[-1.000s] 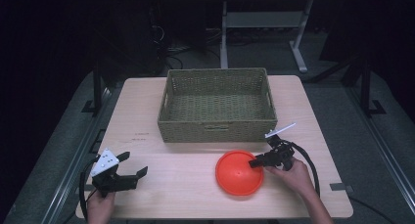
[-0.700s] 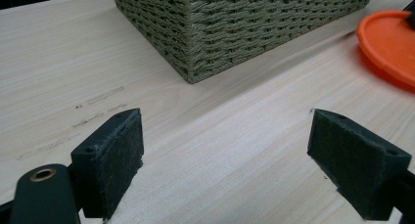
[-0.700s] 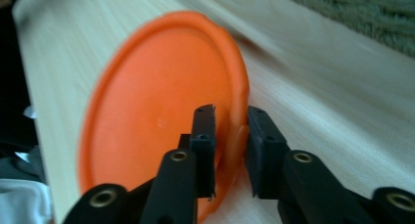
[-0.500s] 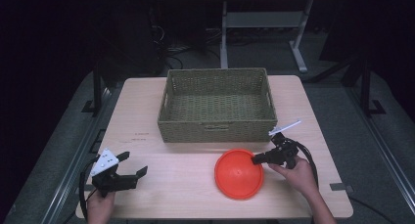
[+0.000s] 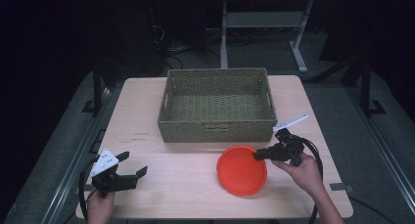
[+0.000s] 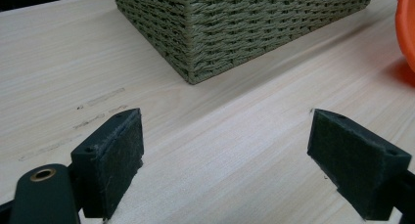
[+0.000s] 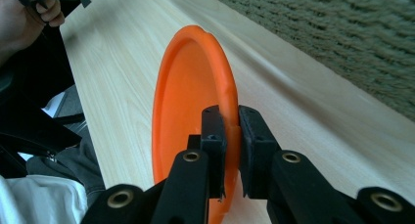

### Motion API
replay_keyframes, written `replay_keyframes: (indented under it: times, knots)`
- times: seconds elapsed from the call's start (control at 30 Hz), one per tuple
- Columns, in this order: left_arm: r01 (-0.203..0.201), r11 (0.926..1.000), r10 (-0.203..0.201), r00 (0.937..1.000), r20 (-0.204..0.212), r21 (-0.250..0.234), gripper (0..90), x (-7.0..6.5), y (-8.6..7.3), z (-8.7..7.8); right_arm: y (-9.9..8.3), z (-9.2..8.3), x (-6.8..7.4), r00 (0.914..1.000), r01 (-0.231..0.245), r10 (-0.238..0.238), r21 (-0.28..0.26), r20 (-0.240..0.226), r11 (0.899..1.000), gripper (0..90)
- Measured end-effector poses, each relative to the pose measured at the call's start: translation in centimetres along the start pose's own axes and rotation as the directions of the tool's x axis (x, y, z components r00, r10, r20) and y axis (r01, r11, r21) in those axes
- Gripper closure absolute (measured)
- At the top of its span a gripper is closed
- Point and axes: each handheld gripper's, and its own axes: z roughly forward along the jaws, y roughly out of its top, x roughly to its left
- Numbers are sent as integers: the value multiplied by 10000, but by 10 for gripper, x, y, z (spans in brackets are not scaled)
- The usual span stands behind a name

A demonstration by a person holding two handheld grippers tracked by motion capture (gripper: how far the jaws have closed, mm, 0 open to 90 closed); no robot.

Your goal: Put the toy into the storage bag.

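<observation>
Right gripper (image 5: 258, 155) clamped on the rim of the orange plate (image 5: 241, 170); jaws pinch the edge from both sides, plate tilted off the worktop (image 5: 186, 190), just in front of the woven basket (image 5: 218, 101). Left gripper (image 5: 134, 165): jaws wide apart, nothing between them, near the worktop's front left corner.

Both grippers, left (image 5: 128, 168) and right (image 5: 258, 155), are black with brass-coloured screws, square felt-like pads, grey three-cornered top plates and trailing black cables.
</observation>
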Motion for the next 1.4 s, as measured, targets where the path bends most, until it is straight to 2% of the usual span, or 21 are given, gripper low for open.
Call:
replay_keyframes:
  times: [0.13, 0.37, 0.8, 1.4]
  knots:
    - [53, 9999, -54, 10000, -9, -112, 129, -1, 0, 0, 3, -9, 2, 9999, -8, 8, -36, 121, 10000, 820]
    - [21, 10000, -21, 10000, -16, -23, 129, -2, 0, 2, 13, -26, 6, 9995, 101, -93, -264, 296, 9996, 820]
    - [10, 10000, -11, 10000, -54, -65, 129, -2, 0, 1, 43, -61, 17, 9963, 519, -475, -622, 712, 9967, 820]
    - [11, 9999, -12, 9999, -111, -120, 129, 0, 0, 0, 85, -78, 28, 9911, 953, -883, -673, 1001, 9932, 820]
